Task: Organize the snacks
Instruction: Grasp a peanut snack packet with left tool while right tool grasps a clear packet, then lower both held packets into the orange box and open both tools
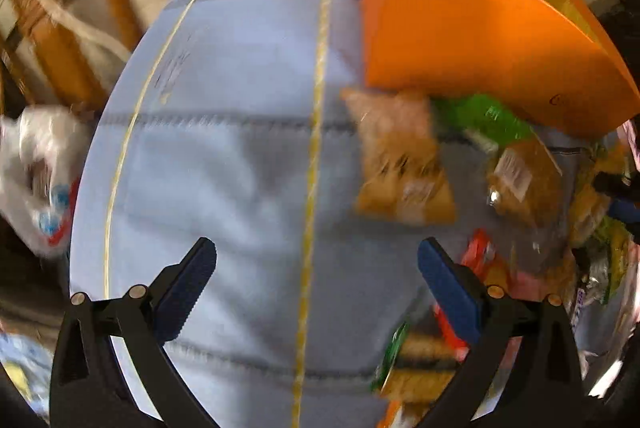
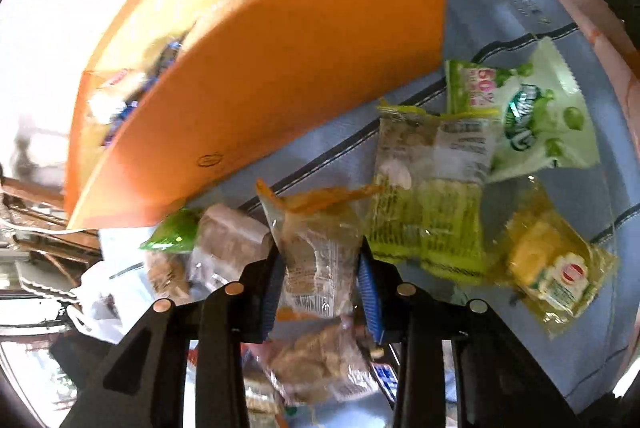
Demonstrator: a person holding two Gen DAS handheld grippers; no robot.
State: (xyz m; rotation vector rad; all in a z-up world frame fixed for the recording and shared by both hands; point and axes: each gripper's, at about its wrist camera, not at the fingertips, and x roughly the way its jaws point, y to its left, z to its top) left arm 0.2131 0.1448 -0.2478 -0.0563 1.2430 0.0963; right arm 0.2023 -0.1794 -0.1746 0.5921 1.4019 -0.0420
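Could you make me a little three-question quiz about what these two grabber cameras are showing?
1. True or false: the left gripper holds a snack.
2. What colour is the box that stands on the cloth?
3. The right gripper is shut on: A) a clear packet with an orange top edge, B) the green pouch, C) the yellow packet.

Key
1. False: its jaws stand wide open over bare cloth.
2. Orange.
3. A.
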